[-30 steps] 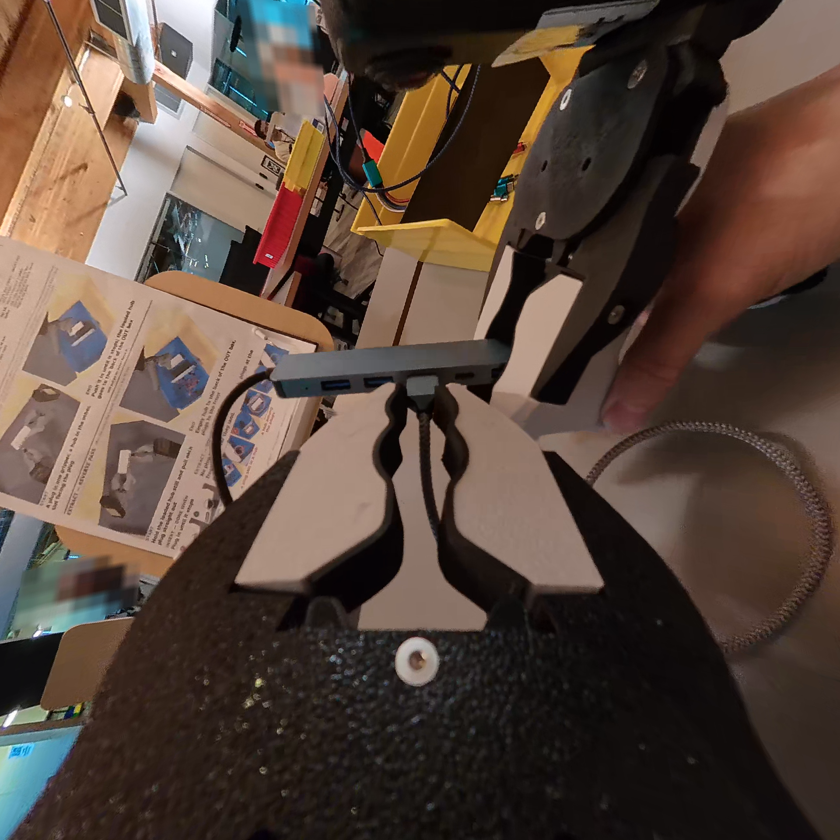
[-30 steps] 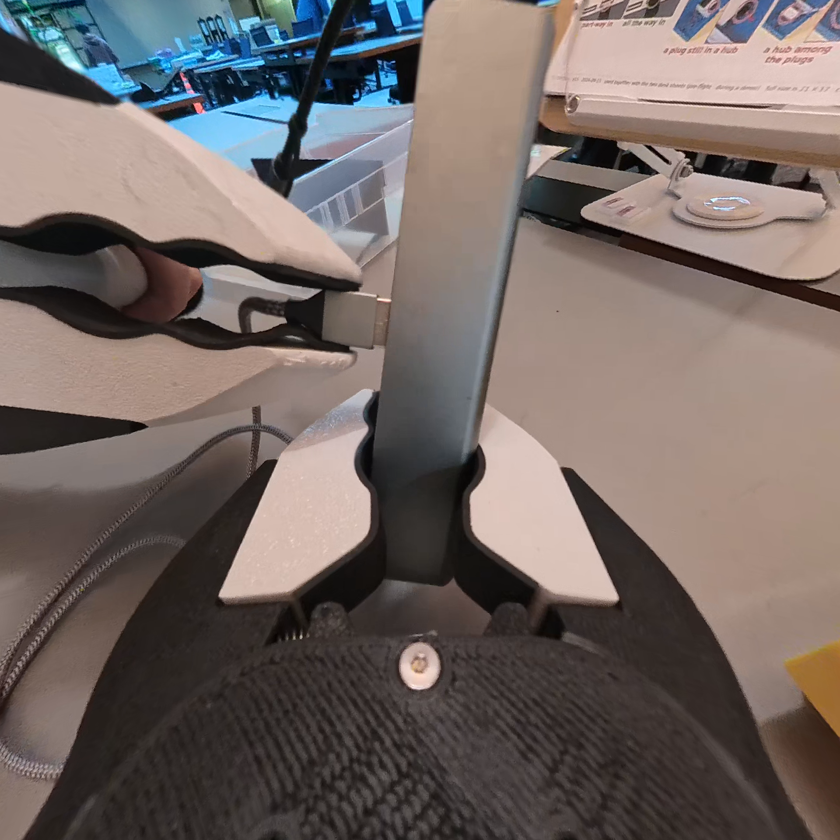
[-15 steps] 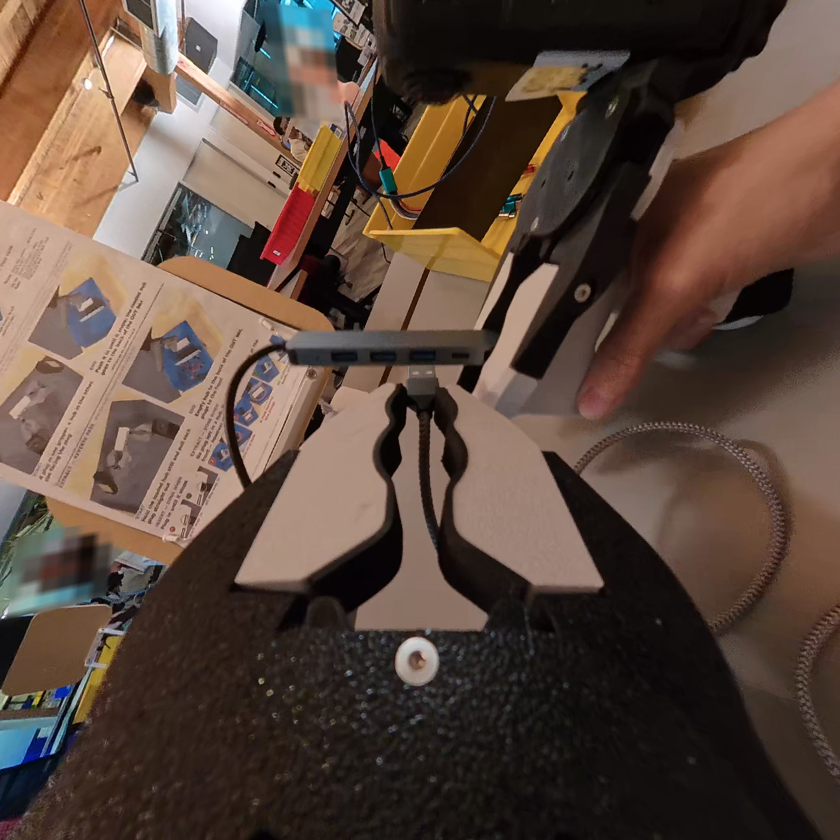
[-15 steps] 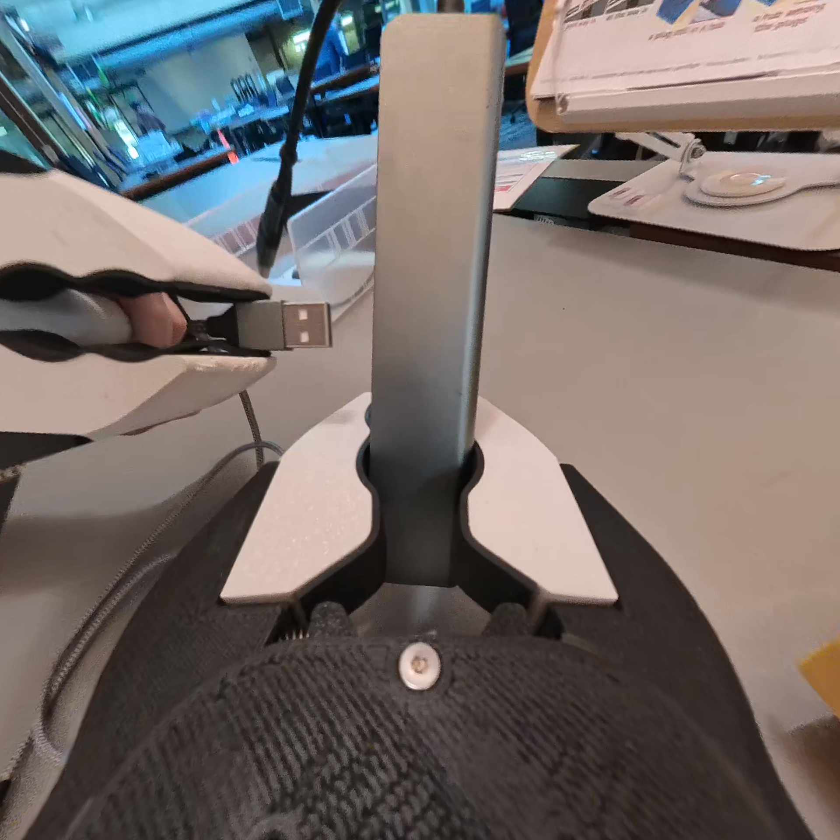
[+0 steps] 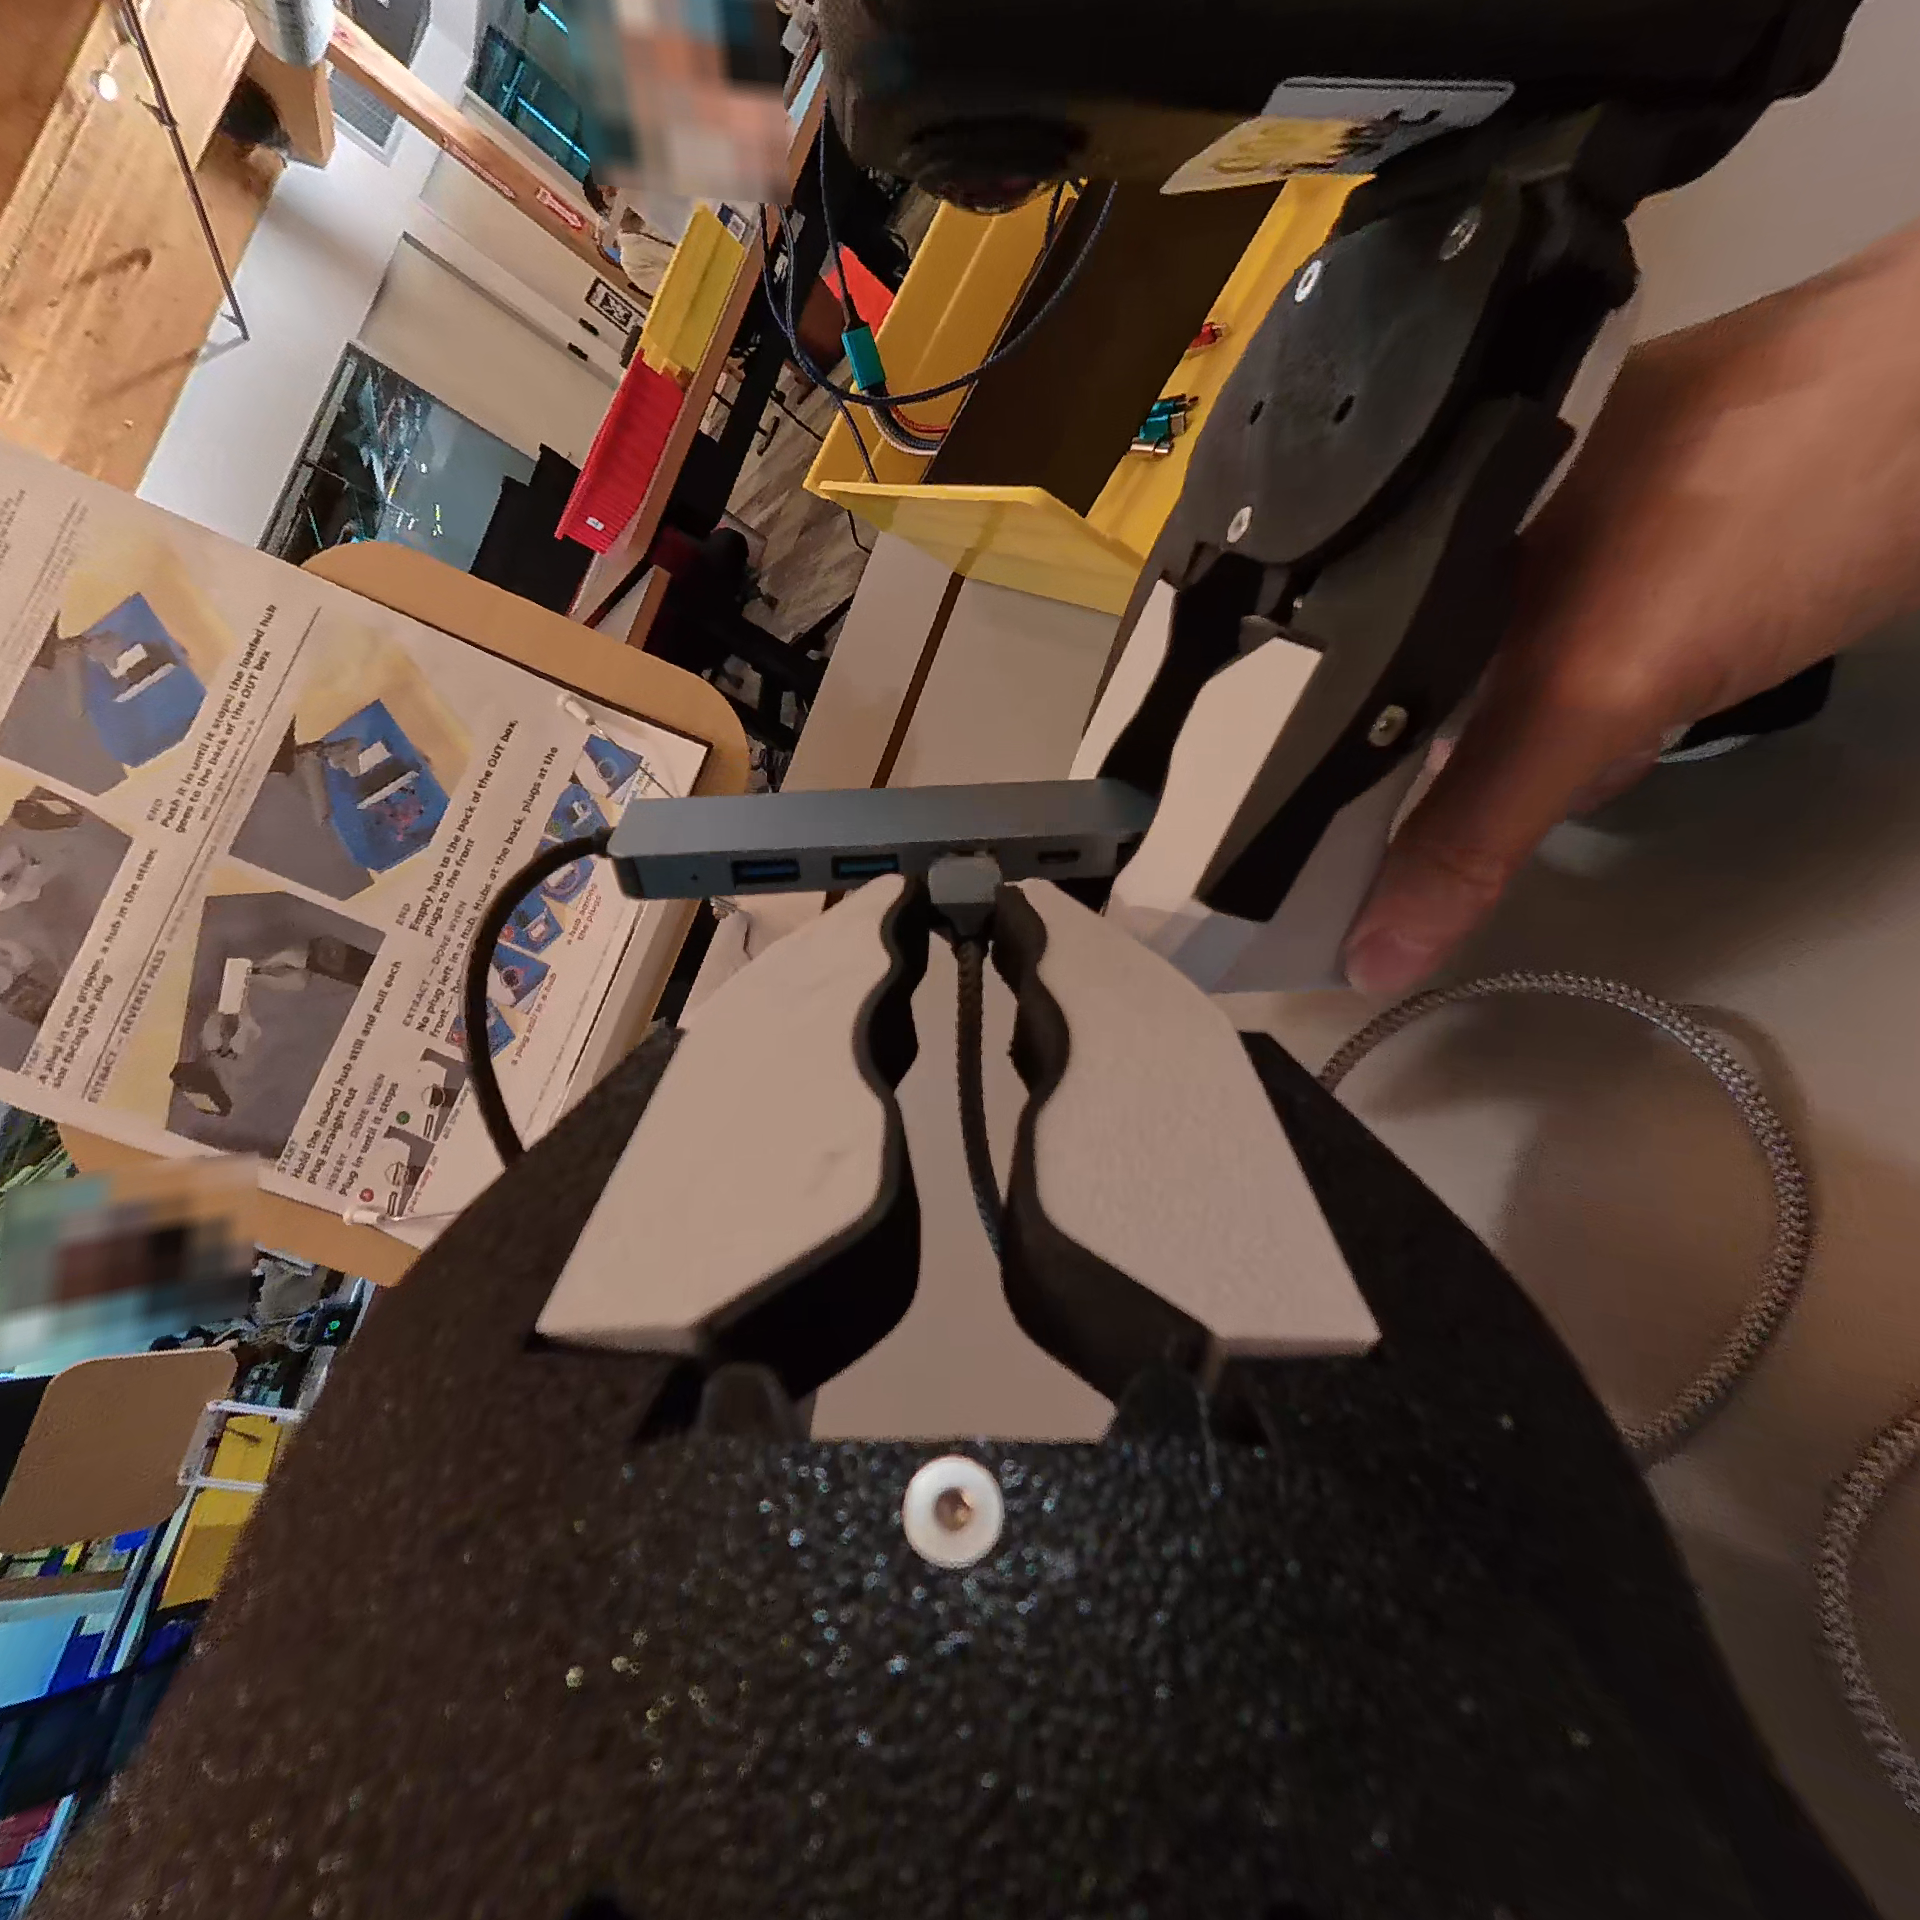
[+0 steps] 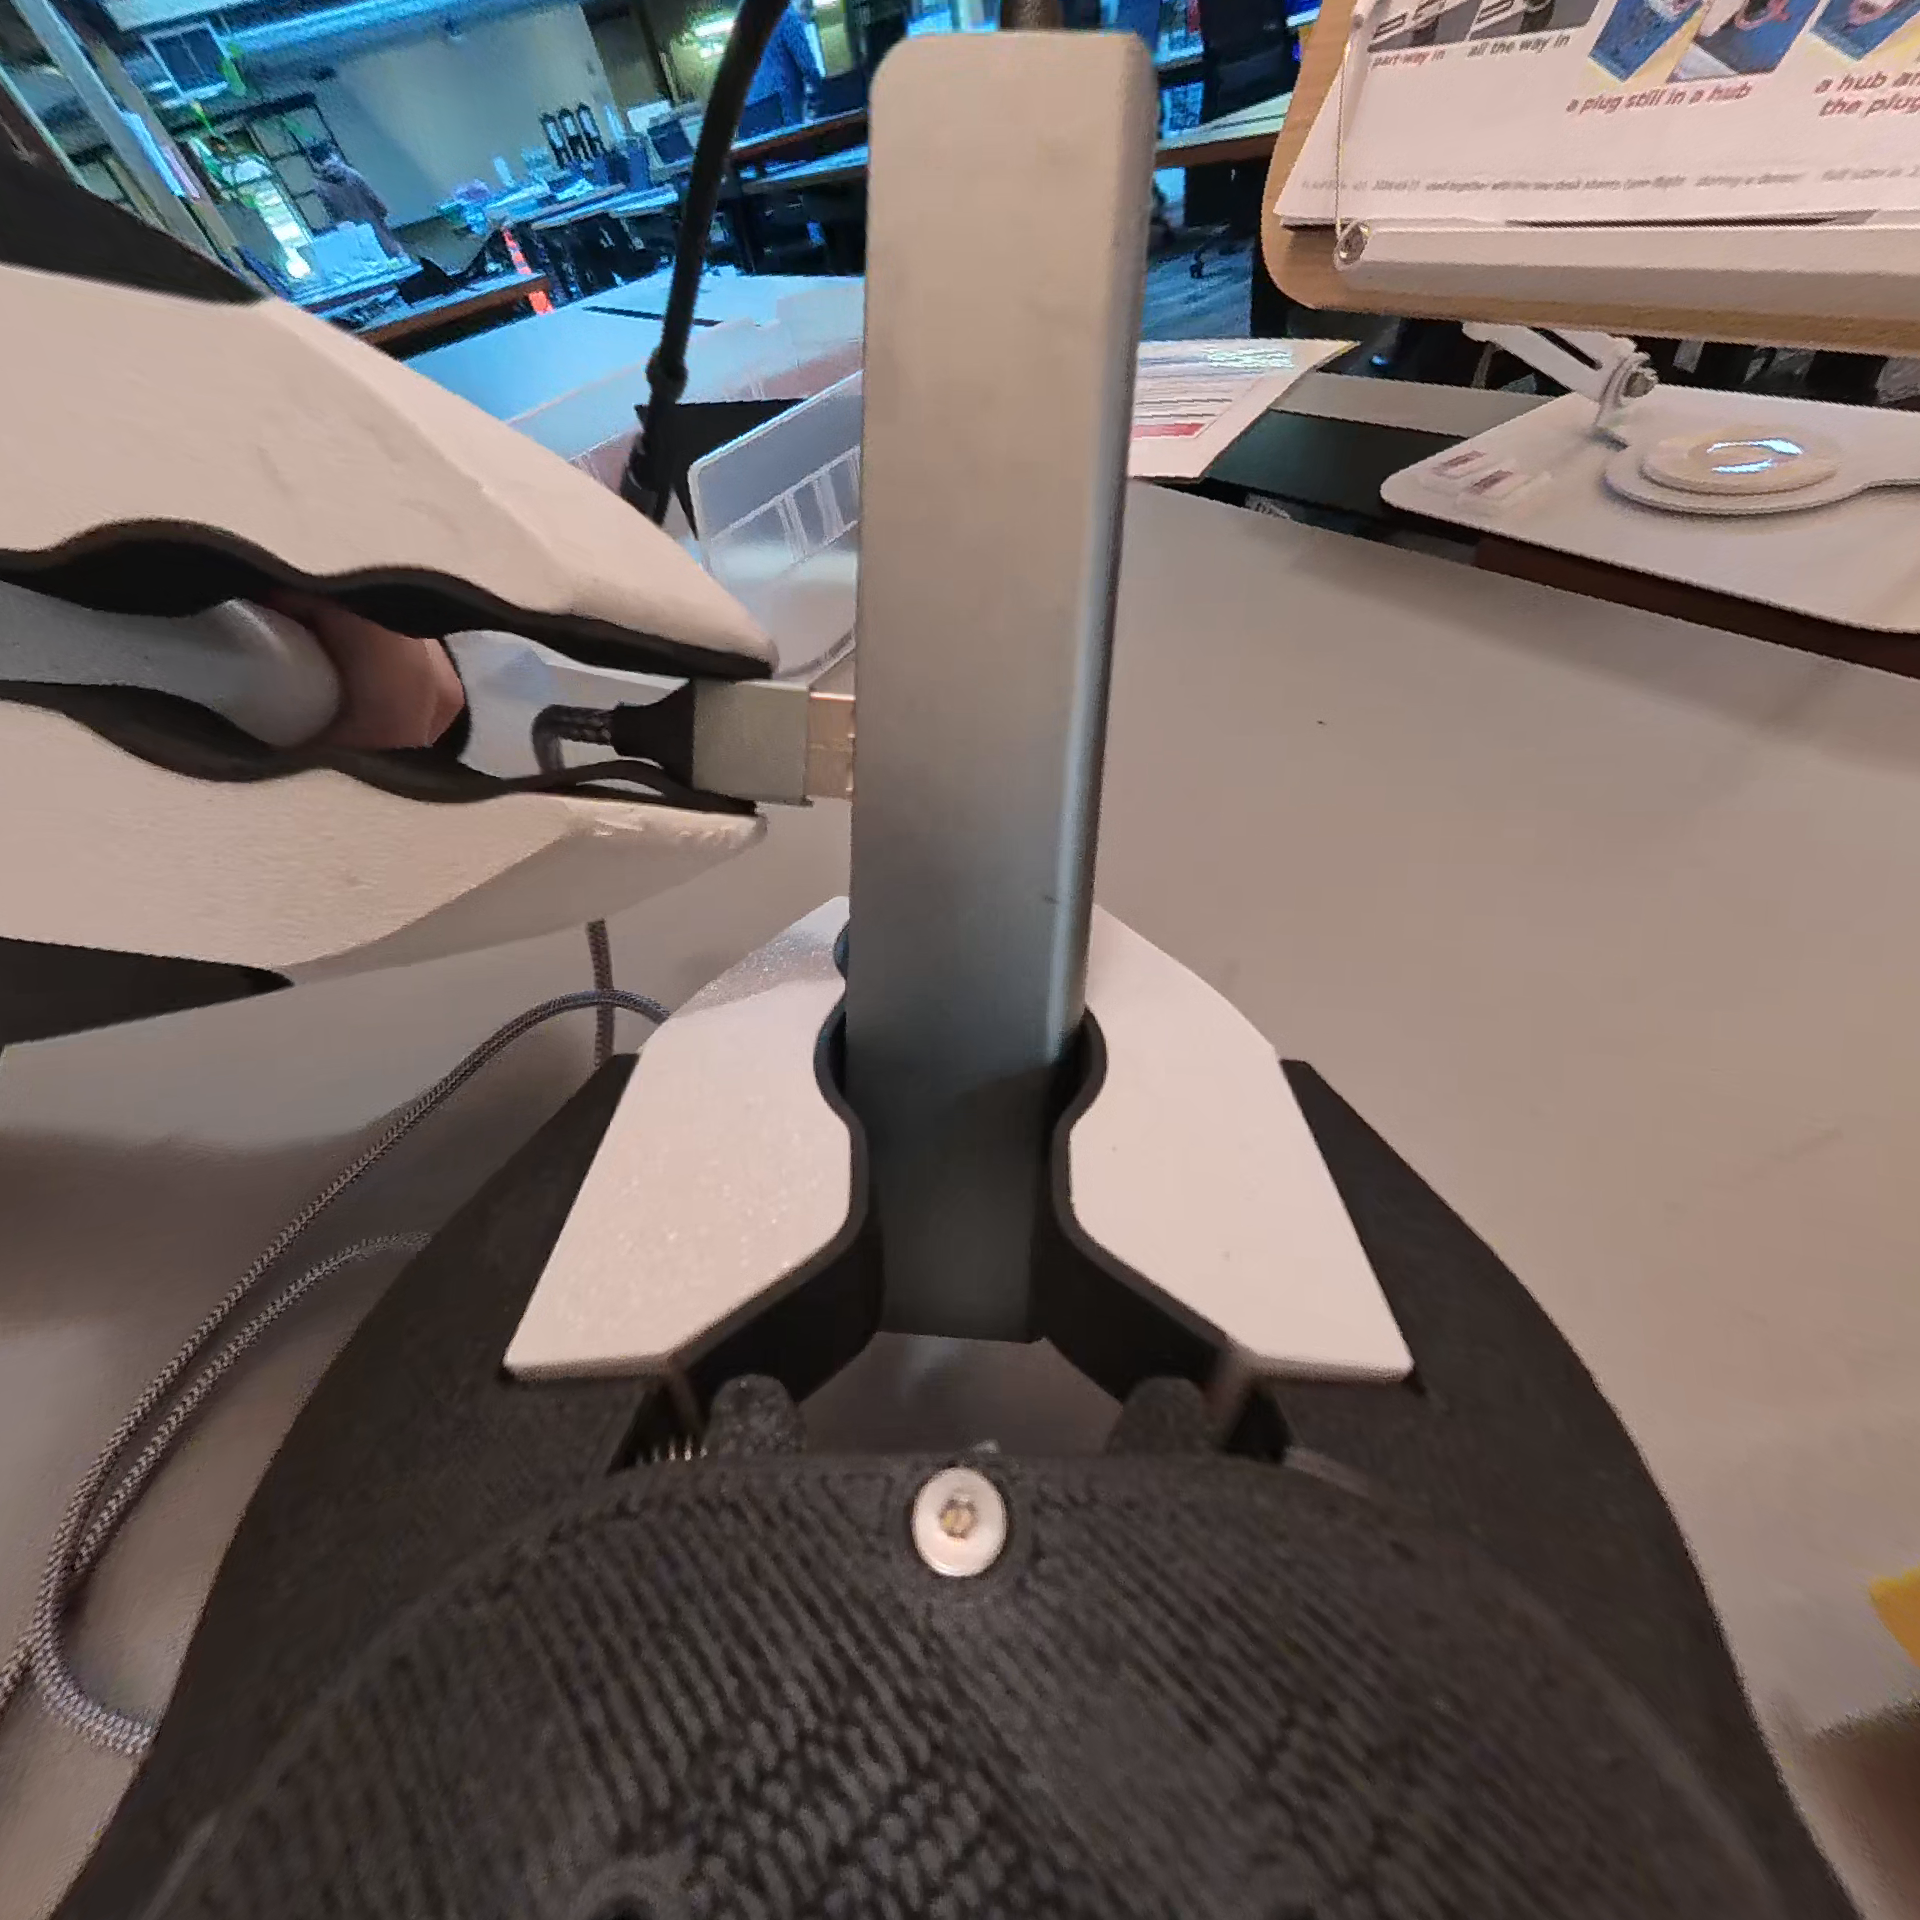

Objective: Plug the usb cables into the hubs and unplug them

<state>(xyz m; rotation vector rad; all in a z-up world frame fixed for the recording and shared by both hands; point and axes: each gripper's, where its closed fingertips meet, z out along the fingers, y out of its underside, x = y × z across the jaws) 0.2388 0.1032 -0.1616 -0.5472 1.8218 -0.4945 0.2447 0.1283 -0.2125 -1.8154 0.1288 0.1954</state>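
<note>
Left gripper [image 5: 961,914] fingers pinched tight on the grey USB plug [image 5: 964,881], braided cable [image 5: 1704,1195] trailing back between them and looping over the table [image 5: 1558,1091] toward 3 o'clock. Plug tip sits partway in a port of the grey hub [image 5: 883,831], metal still showing in the right wrist view. Right gripper [image 6: 961,1049] fingers clamped on the hub's near end, hub standing straight to 12 o'clock; a hand [image 5: 1662,623] behind it at 2 o'clock. Printed instruction sheet [image 5: 260,883] propped at 9 o'clock; yellow bin [image 5: 987,520] beyond at 12.
</note>
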